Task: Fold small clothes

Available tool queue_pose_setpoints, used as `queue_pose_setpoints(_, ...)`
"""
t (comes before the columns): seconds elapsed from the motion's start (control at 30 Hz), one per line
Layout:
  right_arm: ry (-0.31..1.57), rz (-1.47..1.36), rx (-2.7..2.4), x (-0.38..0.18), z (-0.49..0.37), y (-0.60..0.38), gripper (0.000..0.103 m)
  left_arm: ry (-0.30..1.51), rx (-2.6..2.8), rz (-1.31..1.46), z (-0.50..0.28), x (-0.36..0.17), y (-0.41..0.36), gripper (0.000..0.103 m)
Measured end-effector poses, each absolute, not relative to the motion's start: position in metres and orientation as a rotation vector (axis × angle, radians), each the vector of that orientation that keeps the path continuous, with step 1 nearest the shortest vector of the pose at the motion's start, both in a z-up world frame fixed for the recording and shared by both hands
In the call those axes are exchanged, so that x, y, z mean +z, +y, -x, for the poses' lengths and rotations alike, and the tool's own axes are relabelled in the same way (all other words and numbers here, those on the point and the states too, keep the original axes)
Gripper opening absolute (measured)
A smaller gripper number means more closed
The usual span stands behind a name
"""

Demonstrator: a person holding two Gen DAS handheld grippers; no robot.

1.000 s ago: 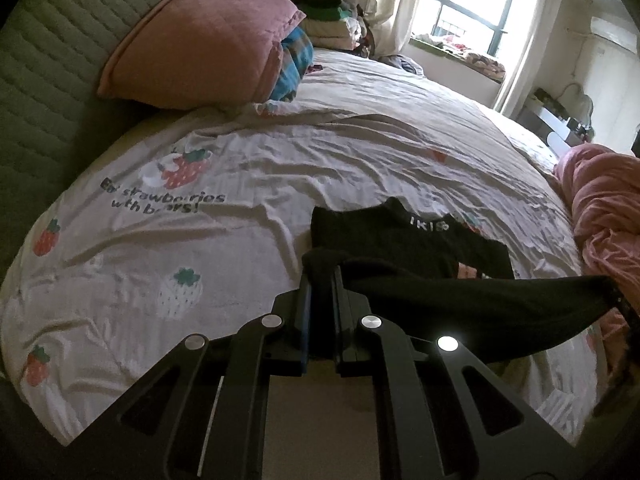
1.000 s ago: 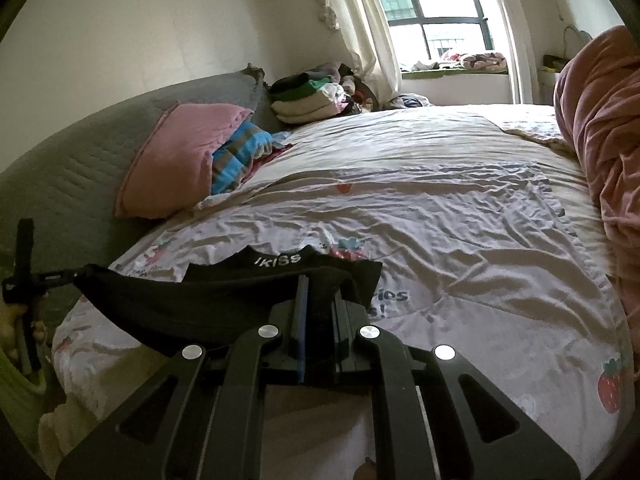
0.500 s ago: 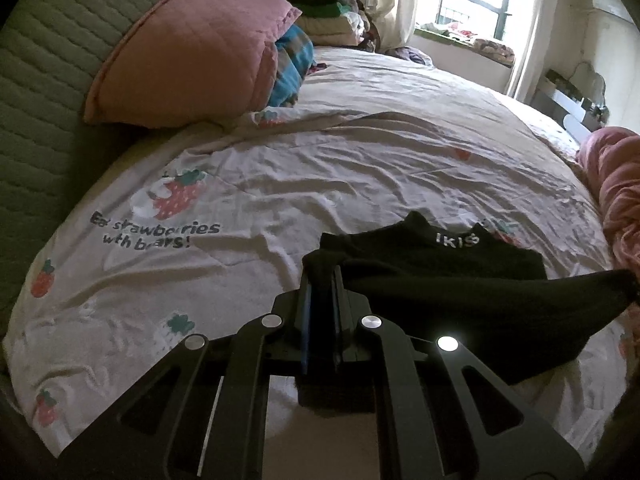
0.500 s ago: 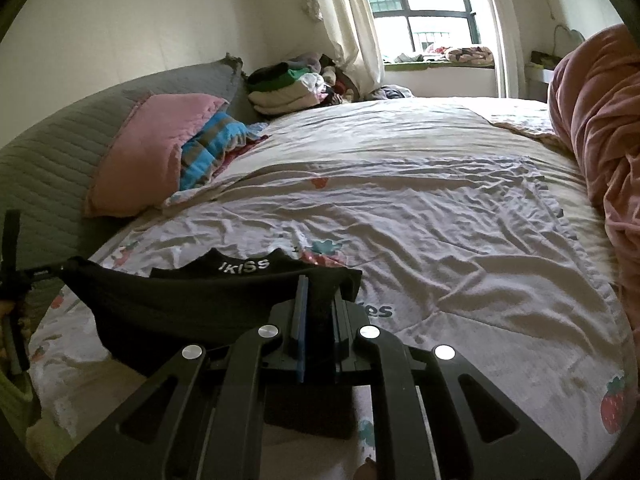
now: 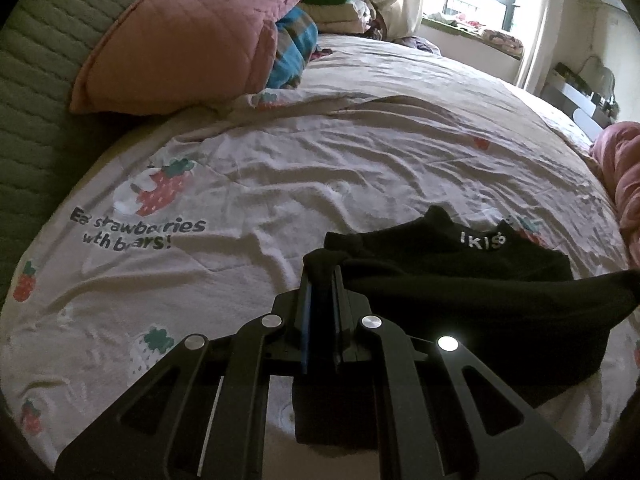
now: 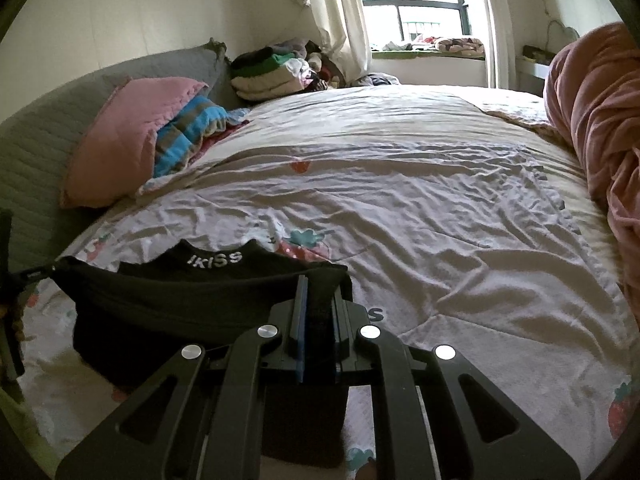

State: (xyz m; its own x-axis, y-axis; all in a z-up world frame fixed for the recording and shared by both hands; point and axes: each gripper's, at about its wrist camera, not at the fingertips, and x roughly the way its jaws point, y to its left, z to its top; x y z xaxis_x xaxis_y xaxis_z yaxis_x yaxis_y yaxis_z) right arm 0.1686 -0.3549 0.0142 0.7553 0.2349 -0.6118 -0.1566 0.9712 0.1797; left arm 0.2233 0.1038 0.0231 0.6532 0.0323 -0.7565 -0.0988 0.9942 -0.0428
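Observation:
A small black garment (image 5: 460,280) with white lettering at its waistband lies on the strawberry-print bedsheet (image 5: 280,160). My left gripper (image 5: 320,276) is shut on the garment's left corner. My right gripper (image 6: 318,284) is shut on the opposite corner of the garment (image 6: 200,296). The held edge hangs between the two grippers, folded over toward the lettered band. The left gripper (image 6: 16,276) shows at the right wrist view's left edge.
A pink pillow (image 5: 180,40) and a blue striped cloth (image 5: 292,52) lie against the grey headboard (image 5: 28,60). A stack of folded clothes (image 6: 268,72) sits at the far corner. A pink duvet (image 6: 592,120) is bunched on the right.
Both grippers have carried the held edge forward and down over the garment, toward the lettered band. The garment now lies lower and closer to the sheet.

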Motion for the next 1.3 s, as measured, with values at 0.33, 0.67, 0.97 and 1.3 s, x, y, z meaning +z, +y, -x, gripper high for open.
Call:
queue_pose_setpoints(0.33,0.735,-0.106,0.166,-0.01,-0.187,-0.347,0.009,0.855,0.074,0.097,-0.235,0.002,0.101,0.003)
queue_pose_setpoints(0.67,0.727,-0.093,0.114,-0.016,-0.187,-0.343,0.047,0.775,0.107,0.099,-0.228,0.01,0.109,0.007)
queue_pose_setpoints(0.97,0.726,-0.043,0.195,-0.011,-0.156,-0.323,0.027,0.796,0.039,0.088,-0.209,-0.002,0.093,0.007)
queue_pose_setpoints(1.3,0.849,0.069,0.26,-0.053,-0.148,-0.281,0.013,0.898,0.02,0.033,-0.204,-0.05,0.075,0.007)
